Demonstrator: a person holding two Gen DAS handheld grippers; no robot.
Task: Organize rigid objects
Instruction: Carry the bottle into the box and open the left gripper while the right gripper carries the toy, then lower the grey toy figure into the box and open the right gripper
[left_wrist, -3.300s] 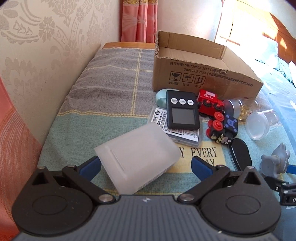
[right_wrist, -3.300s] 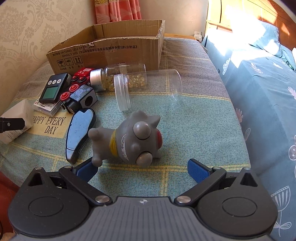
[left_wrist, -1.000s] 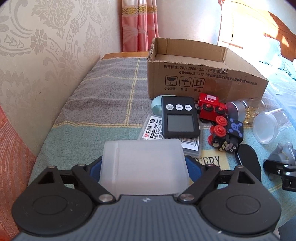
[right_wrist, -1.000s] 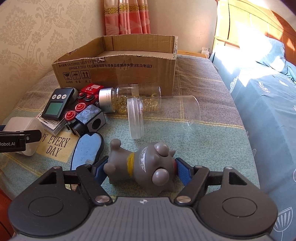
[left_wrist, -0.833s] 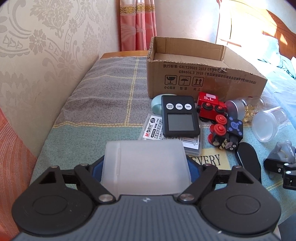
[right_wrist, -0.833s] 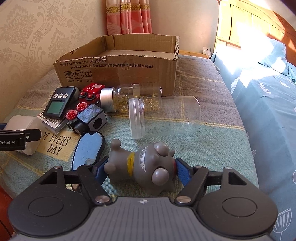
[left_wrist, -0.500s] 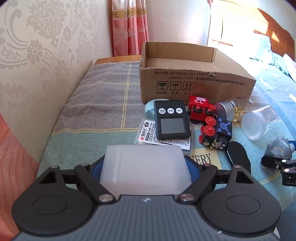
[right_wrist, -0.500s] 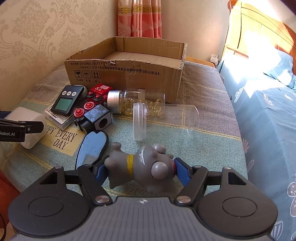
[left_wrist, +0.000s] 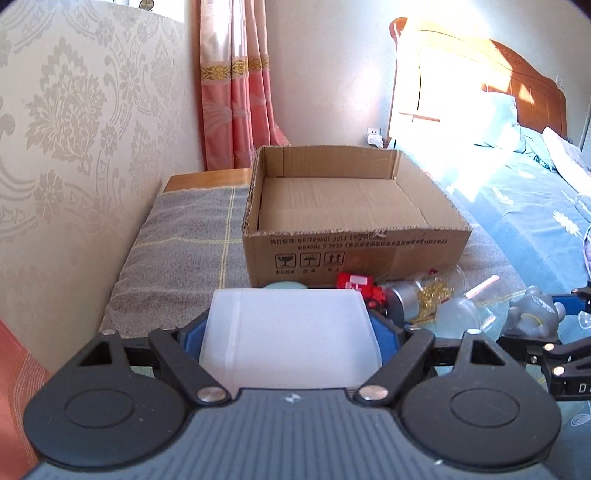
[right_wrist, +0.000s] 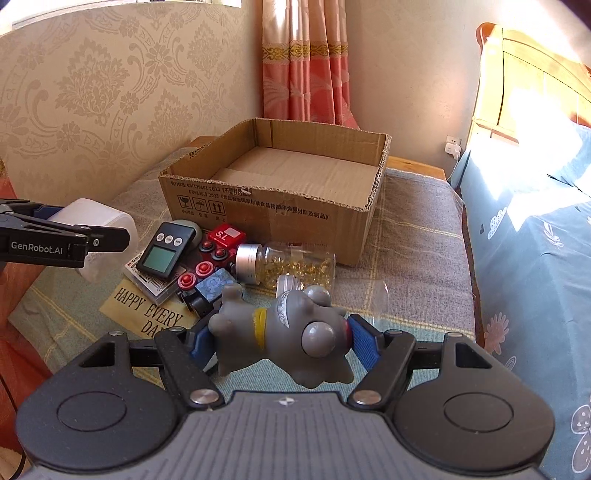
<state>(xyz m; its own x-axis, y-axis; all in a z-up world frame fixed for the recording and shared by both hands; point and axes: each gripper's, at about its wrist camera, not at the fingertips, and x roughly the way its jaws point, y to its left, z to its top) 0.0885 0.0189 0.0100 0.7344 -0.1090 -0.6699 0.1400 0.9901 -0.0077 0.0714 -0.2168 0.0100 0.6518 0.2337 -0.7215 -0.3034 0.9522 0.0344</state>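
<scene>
Item: frosted white plastic box (left_wrist: 291, 336), clenched broadside in the left claw (left_wrist: 291, 334) and held in the air short of the open cardboard box (left_wrist: 332, 199). Item: grey rubber animal toy (right_wrist: 284, 332), lying sideways, pinched between the blue pads of the right claw (right_wrist: 279, 338), likewise lifted. Remaining on the blanket-covered bed (right_wrist: 417, 236) beside the carton's front wall: black timer (right_wrist: 164, 253), red toy train (right_wrist: 221, 240), jar of gold pins (right_wrist: 291, 267), clear cup (right_wrist: 365, 291). Risk, judged: the toy's rounded, yielding body could squirm out of the pads in transit; both claws converging on one carton could collide above its rim. Change from a second earlier: both items then rested on the bed within the claws; both have since risen, and the carton's empty floor has come into view.
</scene>
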